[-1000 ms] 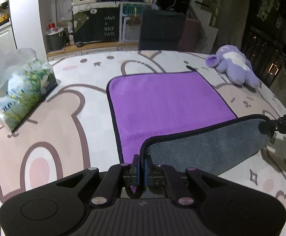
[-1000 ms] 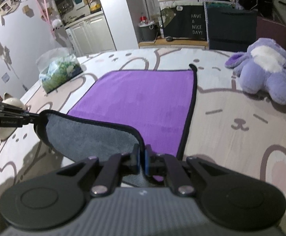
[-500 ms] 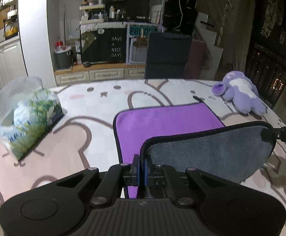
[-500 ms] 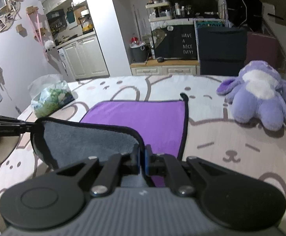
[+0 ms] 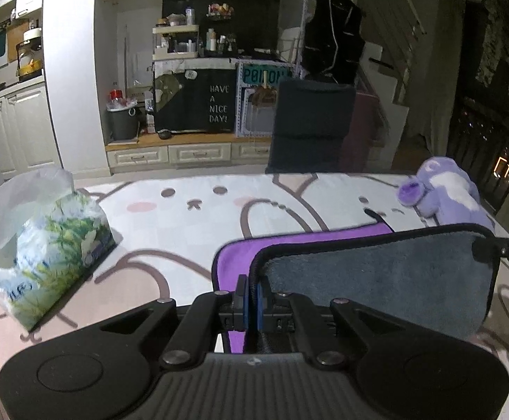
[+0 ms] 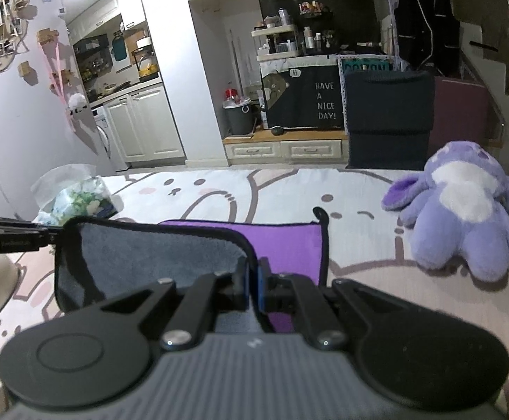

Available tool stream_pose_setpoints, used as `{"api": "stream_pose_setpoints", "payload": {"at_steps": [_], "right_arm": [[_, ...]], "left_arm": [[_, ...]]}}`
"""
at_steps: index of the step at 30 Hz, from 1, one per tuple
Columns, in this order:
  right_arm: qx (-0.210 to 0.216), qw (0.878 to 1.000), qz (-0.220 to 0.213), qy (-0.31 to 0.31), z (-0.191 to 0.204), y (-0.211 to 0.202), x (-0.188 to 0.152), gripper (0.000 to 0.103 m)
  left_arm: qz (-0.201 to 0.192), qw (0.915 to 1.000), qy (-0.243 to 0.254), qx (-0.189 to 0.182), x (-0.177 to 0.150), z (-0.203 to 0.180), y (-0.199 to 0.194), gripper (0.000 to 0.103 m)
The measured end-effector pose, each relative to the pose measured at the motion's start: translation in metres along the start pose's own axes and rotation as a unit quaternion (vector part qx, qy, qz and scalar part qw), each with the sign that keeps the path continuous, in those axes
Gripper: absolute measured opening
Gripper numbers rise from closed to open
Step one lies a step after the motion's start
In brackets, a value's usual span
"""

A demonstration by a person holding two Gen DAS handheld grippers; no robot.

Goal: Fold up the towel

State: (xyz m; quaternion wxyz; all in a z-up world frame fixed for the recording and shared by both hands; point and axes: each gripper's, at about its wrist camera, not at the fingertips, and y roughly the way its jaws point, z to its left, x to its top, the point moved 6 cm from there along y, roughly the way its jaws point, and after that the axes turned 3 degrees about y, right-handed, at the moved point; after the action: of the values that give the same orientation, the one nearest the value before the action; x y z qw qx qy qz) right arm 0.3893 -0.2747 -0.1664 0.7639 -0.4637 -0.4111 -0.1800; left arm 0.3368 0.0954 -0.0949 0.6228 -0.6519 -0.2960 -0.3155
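Left gripper (image 5: 251, 297) and right gripper (image 6: 252, 287), jaws clamped on towel (image 5: 376, 280) corners, have lifted near edge higher, fold halfway.

My left wrist view looks low along its tongs (image 5: 251, 299) across the counter (image 5: 191, 224) toward the kitchen; my right view, beside it, faces the same way. Both share the towel (image 5: 376, 273), plush toy (image 6: 464, 206) and tissue pack (image 5: 44, 255).
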Motion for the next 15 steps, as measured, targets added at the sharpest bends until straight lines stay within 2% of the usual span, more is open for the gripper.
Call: {"api": "stream_pose_setpoints", "payload": {"at_steps": [15], "right_arm": [[-0.024,0.999,-0.026,0.012,-0.013,0.045,0.033,0.006]], "left_arm": [[-0.026,0.9996,-0.004,0.008,0.037,0.012,0.049,0.005]]}}
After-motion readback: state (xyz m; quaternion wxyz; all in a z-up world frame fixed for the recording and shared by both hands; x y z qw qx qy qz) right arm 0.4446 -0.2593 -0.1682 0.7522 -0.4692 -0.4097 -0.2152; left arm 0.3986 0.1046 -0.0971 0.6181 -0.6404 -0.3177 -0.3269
